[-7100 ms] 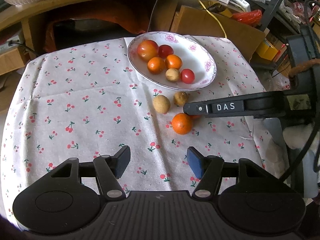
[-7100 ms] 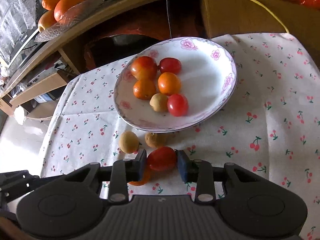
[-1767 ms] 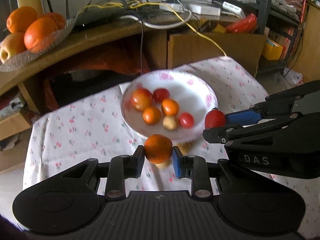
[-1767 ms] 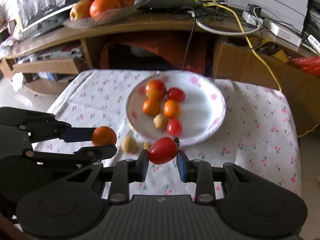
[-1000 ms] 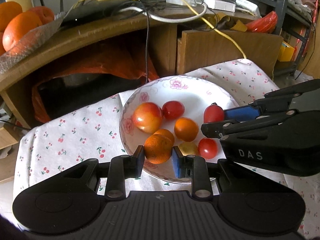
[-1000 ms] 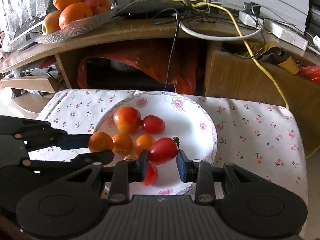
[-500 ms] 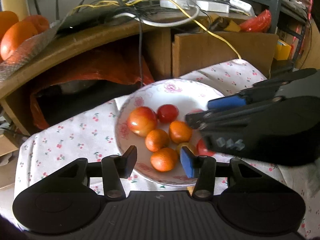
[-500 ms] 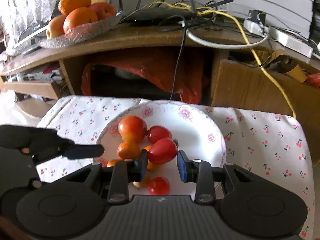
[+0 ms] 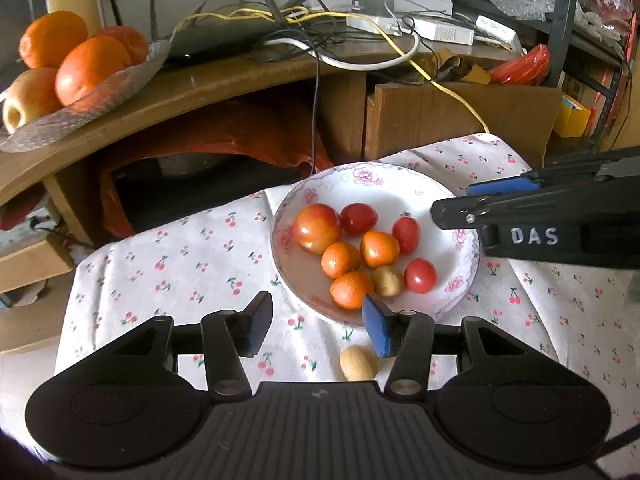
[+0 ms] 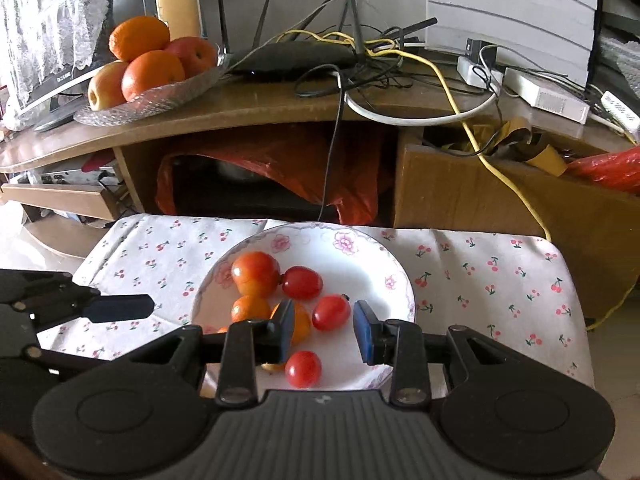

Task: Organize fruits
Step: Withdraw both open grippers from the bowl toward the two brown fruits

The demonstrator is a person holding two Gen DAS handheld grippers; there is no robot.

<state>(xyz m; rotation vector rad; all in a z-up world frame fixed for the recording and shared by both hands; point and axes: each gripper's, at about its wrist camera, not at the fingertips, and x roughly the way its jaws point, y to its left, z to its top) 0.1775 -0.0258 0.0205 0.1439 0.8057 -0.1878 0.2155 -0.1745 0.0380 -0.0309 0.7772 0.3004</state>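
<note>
Fruits are gathered in the flower-rimmed white plate, which sits on the cherry-print cloth covering the tabletop. Inside lie a large red-yellow fruit at the far left, three small oranges, three red tomatoes and one tan longan-like fruit. They cluster toward the plate's left and middle, probably because its dished floor lets round things roll together, so the rim keeps them from wandering off.

One more tan fruit lies on the cloth outside the plate, just at its near edge and close under the left claw. That claw is spread wide and holds nothing; it hovers above the plate's near rim, with the nearest orange lying in the plate beyond its fingers.

The right claw is also apart and empty, poised over the plate's centre. An oval tomato rests in the plate directly between its fingers, free of both pads, which reads as a drop-off point chosen where bare white plate was available beside the pile.

Judging by the layout, the sorting is nearly done: the stray tan fruit on the cloth looks like the remaining piece, and the left claw is better placed to take it. The glass dish of oranges and apples on the wooden shelf behind seems no part of this.
</note>
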